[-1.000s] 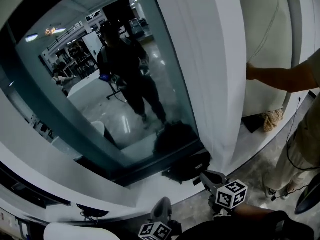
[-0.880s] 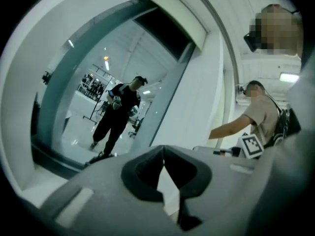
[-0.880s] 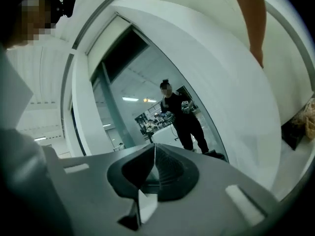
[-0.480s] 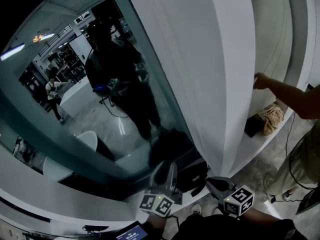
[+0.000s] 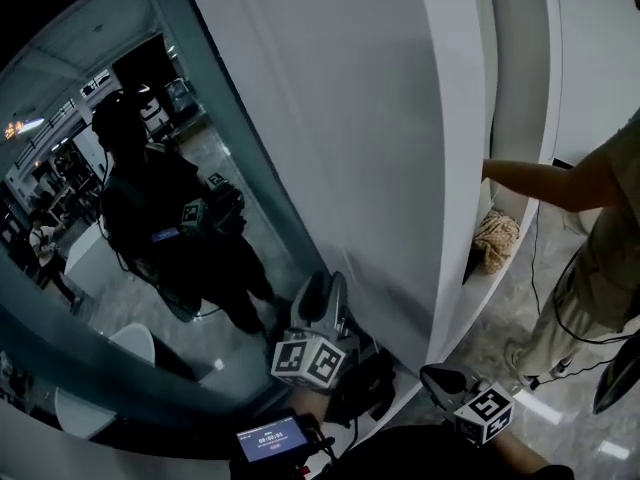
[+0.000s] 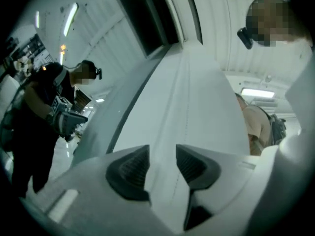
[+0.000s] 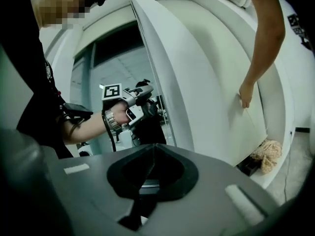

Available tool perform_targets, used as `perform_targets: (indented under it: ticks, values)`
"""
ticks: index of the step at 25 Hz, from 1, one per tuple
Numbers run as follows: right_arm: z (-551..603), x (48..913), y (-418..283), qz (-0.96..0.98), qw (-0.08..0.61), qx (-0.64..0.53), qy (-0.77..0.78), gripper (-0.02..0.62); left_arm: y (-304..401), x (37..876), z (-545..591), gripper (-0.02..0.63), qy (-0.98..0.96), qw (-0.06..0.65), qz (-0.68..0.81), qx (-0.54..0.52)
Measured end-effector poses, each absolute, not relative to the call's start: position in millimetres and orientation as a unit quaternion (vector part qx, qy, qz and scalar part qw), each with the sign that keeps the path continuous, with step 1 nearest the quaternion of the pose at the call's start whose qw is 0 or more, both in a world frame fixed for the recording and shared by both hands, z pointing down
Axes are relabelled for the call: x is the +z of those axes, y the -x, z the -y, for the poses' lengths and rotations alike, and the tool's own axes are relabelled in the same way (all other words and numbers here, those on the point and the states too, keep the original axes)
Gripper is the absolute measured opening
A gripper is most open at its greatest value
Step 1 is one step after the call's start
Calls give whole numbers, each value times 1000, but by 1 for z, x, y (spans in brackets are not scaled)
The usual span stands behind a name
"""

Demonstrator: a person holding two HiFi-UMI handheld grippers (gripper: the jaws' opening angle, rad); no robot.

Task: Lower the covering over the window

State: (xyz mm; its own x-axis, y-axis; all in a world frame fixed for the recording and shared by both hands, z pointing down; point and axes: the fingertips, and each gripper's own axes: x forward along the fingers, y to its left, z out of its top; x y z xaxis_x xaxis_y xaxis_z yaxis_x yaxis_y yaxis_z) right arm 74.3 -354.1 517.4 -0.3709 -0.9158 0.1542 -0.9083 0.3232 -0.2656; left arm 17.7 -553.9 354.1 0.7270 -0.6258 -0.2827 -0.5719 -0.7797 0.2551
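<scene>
Now, covering (image 5: pixel 340 118) hangs beside window glass (image 5: pixel 120 298)

Head view: it fills 12 to 4 o'clock. Left gripper (image 5: pixel 322 293) at 6, jaws just been opening, wide apart, holding nothing; faint dotted line in gap, poss. a cord. Right gripper (image 5: pixel 440 376) at 5, closed, empty.

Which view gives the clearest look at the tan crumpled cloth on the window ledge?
The right gripper view: the tan crumpled cloth lies whole on the ledge, beside a dark object. The head view shows it too, smaller and close against the edge of the white window covering. The left gripper view does not show it.
</scene>
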Motion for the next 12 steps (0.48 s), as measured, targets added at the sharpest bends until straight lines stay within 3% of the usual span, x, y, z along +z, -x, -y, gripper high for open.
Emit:
perform_targets:
  ticks: [7, 12]
  values:
    - [339, 522, -96, -764, 4, -142, 629, 8, -50, 355, 600, 160, -930, 104, 282, -211]
    - [320, 517, -118, -734, 4, -152, 661, 8, -88, 328, 581, 188, -950, 56, 227, -205]
